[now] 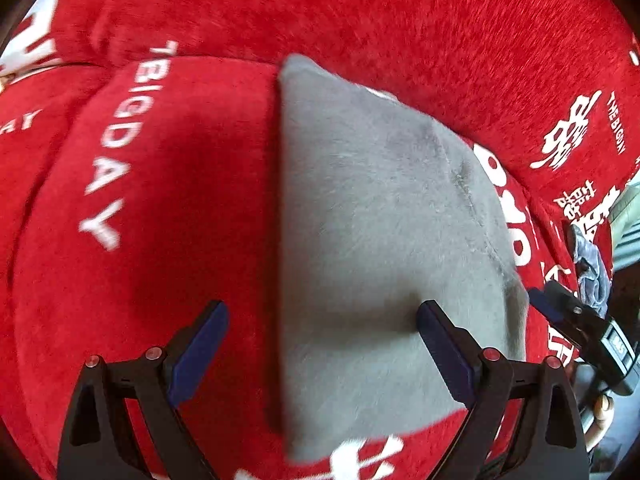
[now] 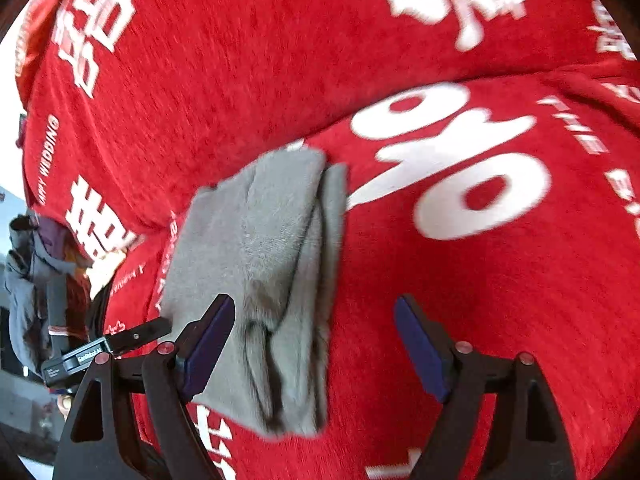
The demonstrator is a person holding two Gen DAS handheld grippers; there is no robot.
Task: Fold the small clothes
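Observation:
A small grey fleece garment [image 1: 380,240] lies folded into a compact stack on a red cover with white lettering [image 1: 160,160]. In the left wrist view my left gripper [image 1: 322,312] is open just above the garment's near left edge, its right finger over the cloth, holding nothing. The right gripper's tip [image 1: 560,312] shows at the garment's right side. In the right wrist view the same garment [image 2: 264,264] shows its layered edges, and my right gripper [image 2: 314,308] is open over its near right edge, empty. The left gripper [image 2: 132,334] shows at the left.
The red cover [image 2: 480,280] drapes over a cushioned seat and backrest. A grey-blue cloth pile [image 1: 592,276] lies off the right edge in the left wrist view. Hanging clothes [image 2: 32,280] and a floor lie to the left in the right wrist view.

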